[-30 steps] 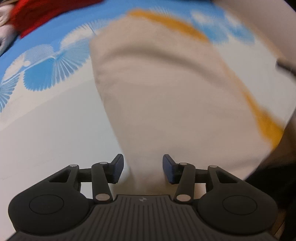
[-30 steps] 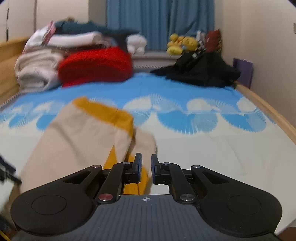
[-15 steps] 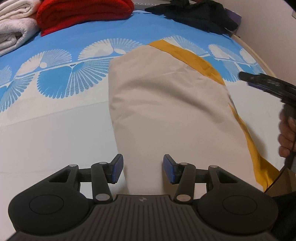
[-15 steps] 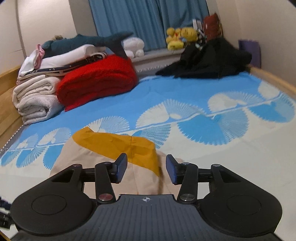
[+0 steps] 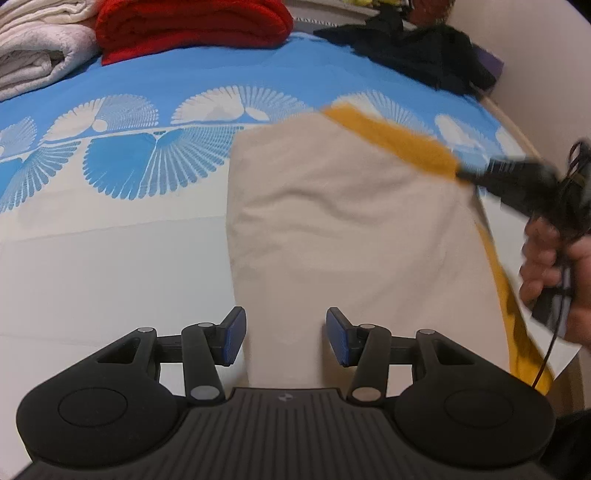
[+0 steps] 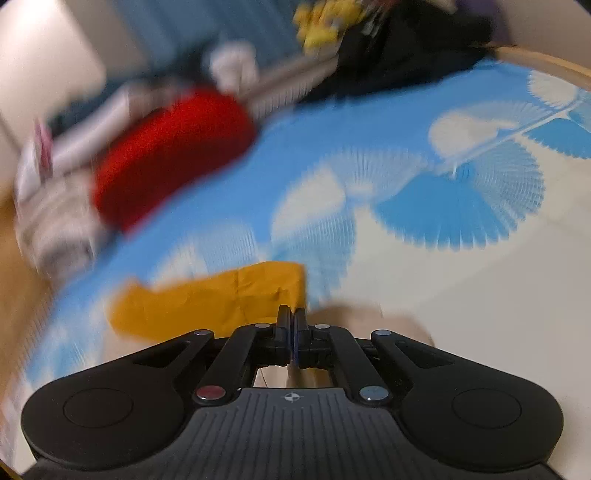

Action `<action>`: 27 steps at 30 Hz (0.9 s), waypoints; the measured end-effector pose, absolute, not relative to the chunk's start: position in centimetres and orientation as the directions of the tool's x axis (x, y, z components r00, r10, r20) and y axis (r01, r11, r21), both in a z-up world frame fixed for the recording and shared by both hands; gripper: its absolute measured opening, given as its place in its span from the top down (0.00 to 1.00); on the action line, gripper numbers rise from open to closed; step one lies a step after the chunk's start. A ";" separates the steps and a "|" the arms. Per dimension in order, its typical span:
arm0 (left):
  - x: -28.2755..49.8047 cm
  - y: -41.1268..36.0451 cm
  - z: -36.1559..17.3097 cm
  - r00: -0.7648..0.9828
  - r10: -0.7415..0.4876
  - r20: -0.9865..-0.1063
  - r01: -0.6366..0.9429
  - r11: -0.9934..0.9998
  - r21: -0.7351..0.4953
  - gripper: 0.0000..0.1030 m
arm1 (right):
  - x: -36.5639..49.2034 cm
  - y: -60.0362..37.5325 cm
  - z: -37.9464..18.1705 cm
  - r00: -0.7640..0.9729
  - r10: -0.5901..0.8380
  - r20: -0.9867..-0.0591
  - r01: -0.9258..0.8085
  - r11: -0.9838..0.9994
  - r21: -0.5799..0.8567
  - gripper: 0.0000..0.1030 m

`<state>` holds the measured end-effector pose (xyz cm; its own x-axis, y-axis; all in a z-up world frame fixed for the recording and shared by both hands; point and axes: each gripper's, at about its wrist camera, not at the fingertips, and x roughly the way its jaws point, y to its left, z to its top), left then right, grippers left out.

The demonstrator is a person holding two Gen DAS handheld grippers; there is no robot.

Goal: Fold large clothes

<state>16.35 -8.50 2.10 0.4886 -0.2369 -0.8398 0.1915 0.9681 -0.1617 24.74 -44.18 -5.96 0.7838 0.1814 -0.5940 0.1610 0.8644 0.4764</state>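
1. Cream and white folded blankets [image 5: 35, 48] are stacked at the far left corner of the bed [image 5: 92, 280], with a red blanket [image 5: 192, 26] just beside them.
2. The left gripper [image 5: 282, 341] is held with its blue-padded fingers [image 5: 232, 336] spread wide; nothing is pinched, and the near edge of the beige garment [image 5: 343, 229] lies between them.
3. The garment is laid flat across the middle of the blue-and-white fan-patterned bedspread [image 5: 122, 166], its mustard-yellow band [image 5: 399, 140] running along the far and right edges.
4. The right gripper [image 6: 294, 334] is pressed together on the right corner of that yellow band [image 6: 221, 299]; the right-wrist view is blurred.
5. Dark clothing [image 5: 417, 51] is heaped at the far right corner.
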 end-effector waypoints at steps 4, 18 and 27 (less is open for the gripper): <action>17.3 -9.2 2.5 0.509 -0.272 -0.817 0.184 0.961 -0.205 0.48 | 25.5 -44.9 -8.3 0.667 0.038 -0.744 0.330 0.880 0.341 1.00; 26.4 -13.8 0.9 0.612 -0.303 -0.730 0.181 0.953 -0.244 0.63 | 25.0 -42.8 -7.2 0.676 -0.001 -0.737 0.231 0.950 0.211 1.00; 31.8 -13.5 -3.7 0.611 -0.253 -0.750 0.124 0.966 -0.225 0.70 | 25.6 -42.8 -7.8 0.655 -0.001 -0.756 0.235 0.951 0.202 1.00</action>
